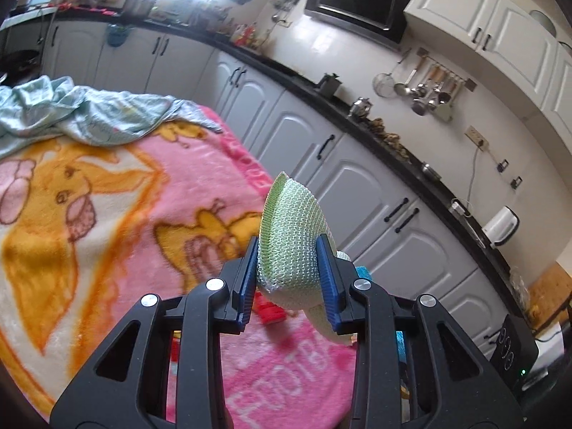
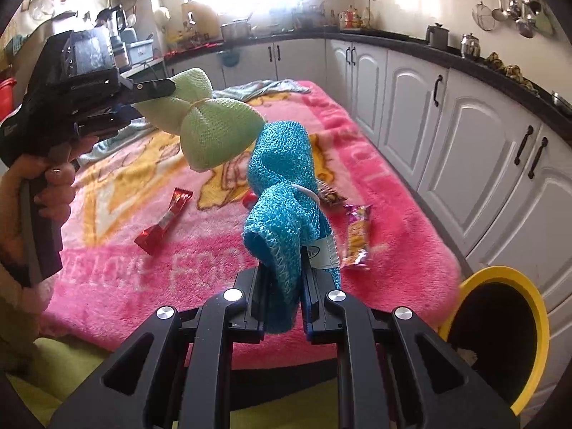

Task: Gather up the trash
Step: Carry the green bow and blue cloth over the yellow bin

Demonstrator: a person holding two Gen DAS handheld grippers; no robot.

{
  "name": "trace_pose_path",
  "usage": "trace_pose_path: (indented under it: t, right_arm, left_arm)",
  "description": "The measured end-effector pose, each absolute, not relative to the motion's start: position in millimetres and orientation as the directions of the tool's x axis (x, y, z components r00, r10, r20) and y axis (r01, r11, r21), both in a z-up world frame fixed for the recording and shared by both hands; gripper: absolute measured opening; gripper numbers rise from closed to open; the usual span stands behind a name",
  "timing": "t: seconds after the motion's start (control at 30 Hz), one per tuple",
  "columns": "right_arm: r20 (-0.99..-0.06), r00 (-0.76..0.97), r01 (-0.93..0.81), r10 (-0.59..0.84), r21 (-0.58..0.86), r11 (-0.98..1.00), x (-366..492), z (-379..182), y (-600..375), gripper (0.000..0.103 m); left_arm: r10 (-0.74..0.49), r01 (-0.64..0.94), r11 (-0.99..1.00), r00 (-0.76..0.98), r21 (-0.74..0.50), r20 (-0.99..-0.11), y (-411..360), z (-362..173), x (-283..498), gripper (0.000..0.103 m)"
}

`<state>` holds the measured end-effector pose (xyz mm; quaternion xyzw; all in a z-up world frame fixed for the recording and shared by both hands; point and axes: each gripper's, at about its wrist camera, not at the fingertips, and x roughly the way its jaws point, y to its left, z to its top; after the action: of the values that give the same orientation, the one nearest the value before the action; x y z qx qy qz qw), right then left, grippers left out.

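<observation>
The left gripper [image 1: 289, 268] pinches a pale green knitted mesh scrubber [image 1: 291, 228] between its jaws, while the right gripper [image 2: 282, 296] jaws clamp a turquoise knitted mesh scrubber [image 2: 282, 193] above the pink plush blanket [image 2: 393, 221].

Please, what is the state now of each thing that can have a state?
Left gripper: shut on green knitted mesh scrubber.
Right gripper: shut on blue knitted mesh scrubber.
Red foil wrapper: lying on pink blanket.
Yellow-rimmed bin: open.

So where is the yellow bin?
In the right wrist view, the yellow bin is at the lower right, beside the corner of the pink blanket and in front of the white cabinets.
</observation>
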<state>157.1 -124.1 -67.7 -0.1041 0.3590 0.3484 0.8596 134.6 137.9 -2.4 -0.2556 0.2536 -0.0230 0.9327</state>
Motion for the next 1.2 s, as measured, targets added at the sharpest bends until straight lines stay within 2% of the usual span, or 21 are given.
trace_pose_path:
  t: [0.8, 1.2]
  right_arm:
    - [-0.618, 0.663, -0.469, 0.423, 0.098, 0.878, 148.6, -35.3, -250.5, 0.014]
    - [-0.586, 0.718, -0.372, 0.376, 0.133, 0.918, 143.4, -25.9, -304.8, 0.014]
  left_arm:
    - [-0.388, 0.204, 0.878, 0.833, -0.434, -0.394, 2.9, 35.8, 166.7, 0.024]
    - [-0.445, 0.287, 0.87, 0.808, -0.402, -0.386, -48.9, 39.8, 175.1, 0.024]
